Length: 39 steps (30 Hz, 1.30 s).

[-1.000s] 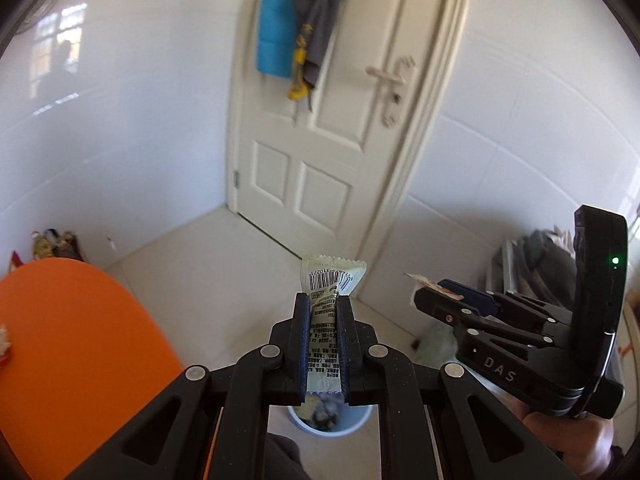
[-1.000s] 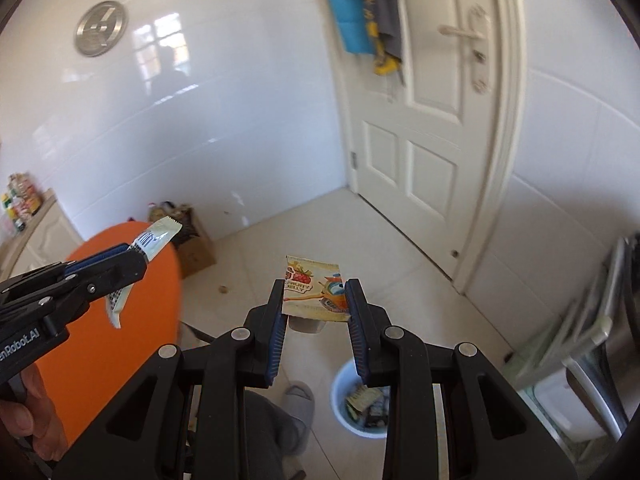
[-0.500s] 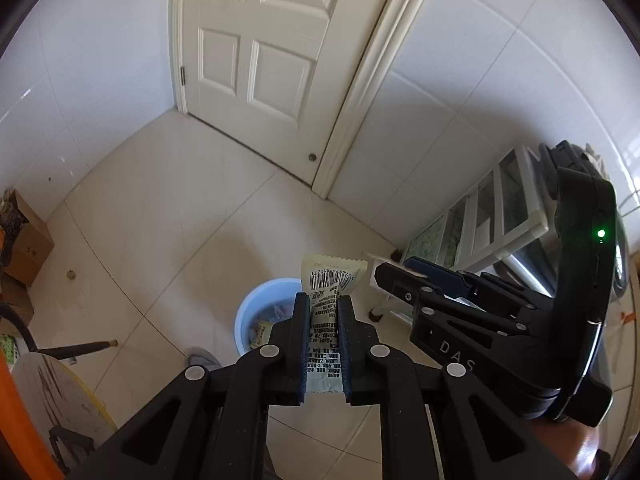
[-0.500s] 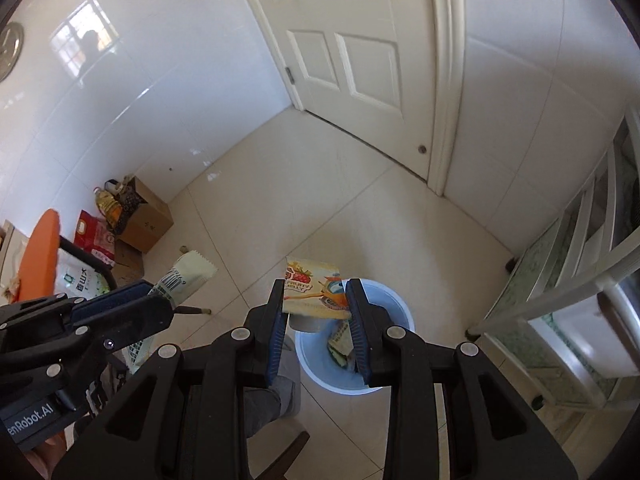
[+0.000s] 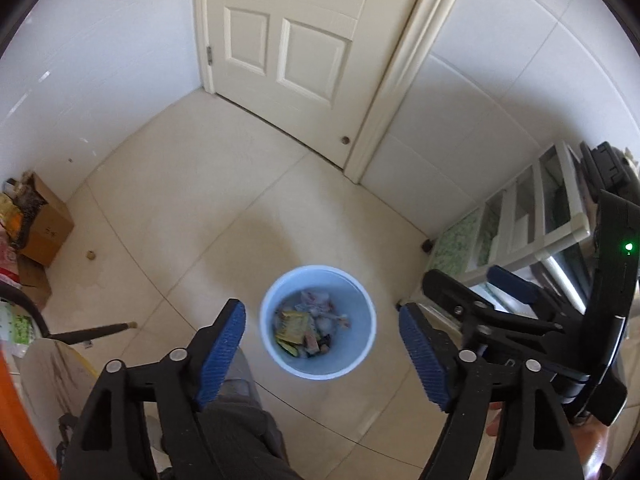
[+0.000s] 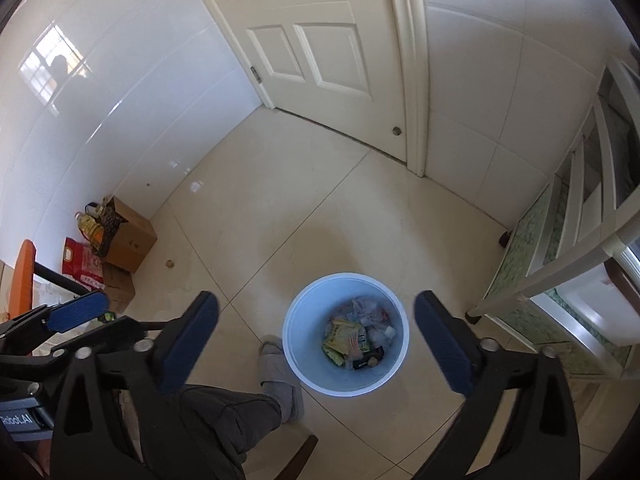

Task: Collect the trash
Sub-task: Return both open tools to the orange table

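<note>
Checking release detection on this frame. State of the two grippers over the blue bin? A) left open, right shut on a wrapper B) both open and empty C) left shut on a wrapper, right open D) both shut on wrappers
B: the left gripper and right gripper both have their jaws spread wide with nothing between them, above the blue bin that holds the wrappers.

Pale blue bin point(image 5: 362, 354), cream door point(image 5: 288, 36), brown box point(image 6: 130, 240).
</note>
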Each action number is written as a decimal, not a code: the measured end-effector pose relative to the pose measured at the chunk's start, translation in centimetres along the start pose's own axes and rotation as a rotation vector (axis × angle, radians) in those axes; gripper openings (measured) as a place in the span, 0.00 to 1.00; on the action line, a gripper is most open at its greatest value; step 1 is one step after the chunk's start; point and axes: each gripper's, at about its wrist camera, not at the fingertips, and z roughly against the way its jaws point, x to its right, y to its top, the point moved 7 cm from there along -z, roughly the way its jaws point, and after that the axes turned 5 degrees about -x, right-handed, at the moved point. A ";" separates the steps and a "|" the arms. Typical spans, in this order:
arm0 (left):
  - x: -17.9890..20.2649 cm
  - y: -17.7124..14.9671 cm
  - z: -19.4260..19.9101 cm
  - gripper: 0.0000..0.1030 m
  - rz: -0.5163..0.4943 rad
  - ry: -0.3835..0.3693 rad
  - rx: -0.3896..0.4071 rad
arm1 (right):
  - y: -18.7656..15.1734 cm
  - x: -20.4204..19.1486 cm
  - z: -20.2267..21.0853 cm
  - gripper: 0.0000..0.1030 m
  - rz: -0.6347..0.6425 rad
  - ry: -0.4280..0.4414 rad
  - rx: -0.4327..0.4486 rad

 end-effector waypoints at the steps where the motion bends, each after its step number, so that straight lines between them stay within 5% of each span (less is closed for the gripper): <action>1: 0.0 -0.1 0.5 0.78 -0.002 0.021 0.017 | 0.0 -0.1 0.3 1.00 -0.008 0.000 0.002; 19: 0.8 -9.3 16.6 0.86 0.021 0.172 0.374 | 0.8 -9.3 13.2 1.00 0.086 0.080 0.229; 26: -1.4 -15.8 24.7 0.97 0.085 0.207 0.501 | 0.1 -15.8 18.9 1.00 0.187 0.135 0.323; 39: -7.9 -31.5 38.9 0.99 0.295 0.317 0.718 | -3.0 -29.6 26.2 1.00 0.399 0.245 0.448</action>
